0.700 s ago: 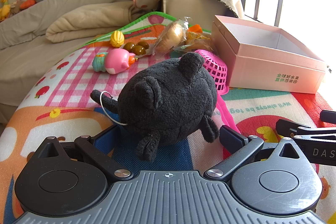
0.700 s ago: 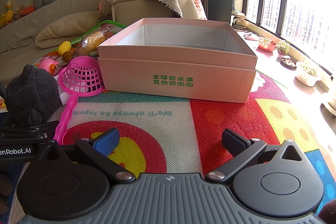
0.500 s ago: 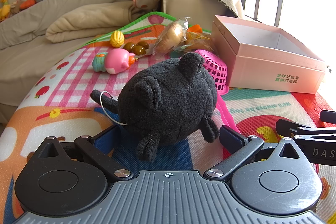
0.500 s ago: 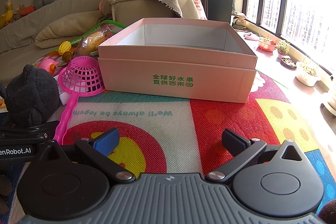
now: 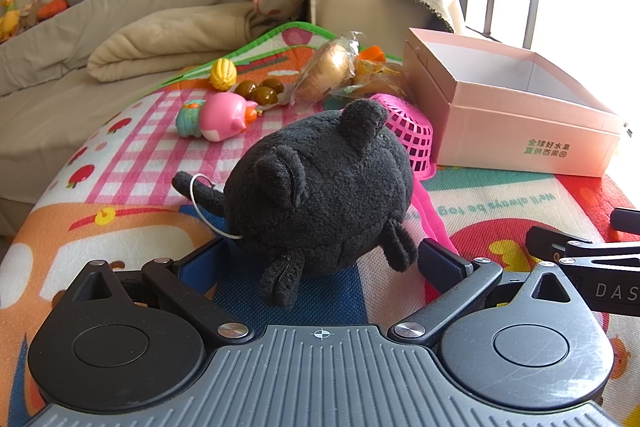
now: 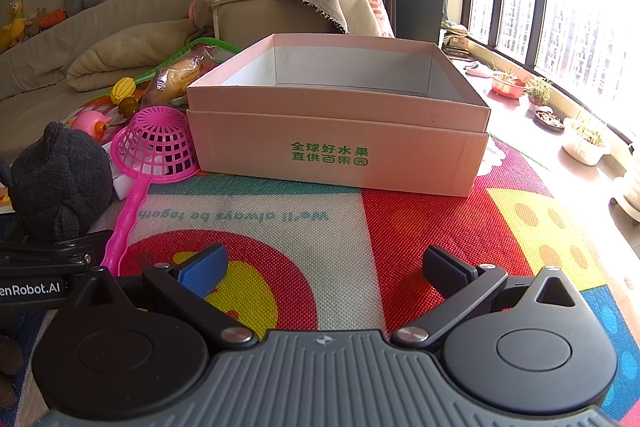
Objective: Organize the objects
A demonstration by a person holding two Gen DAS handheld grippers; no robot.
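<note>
Two grippers, both wide open with nothing held. My left gripper (image 5: 320, 259) sat low on the play mat (image 5: 500, 203), its jaws either side of the black plush toy (image 5: 320, 195), though I couldn't tell if the pads touched it. A pink plastic strainer (image 6: 154, 143) lay just behind the plush, up against the pink cardboard box (image 6: 336, 151). My right gripper (image 6: 324, 267) hovered over bare mat, pointed at the box, which looked empty from there.

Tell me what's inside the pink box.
The pink box shows only bare white inner walls in both views; nothing rises above its rim. Its floor is hidden behind the front wall.
</note>
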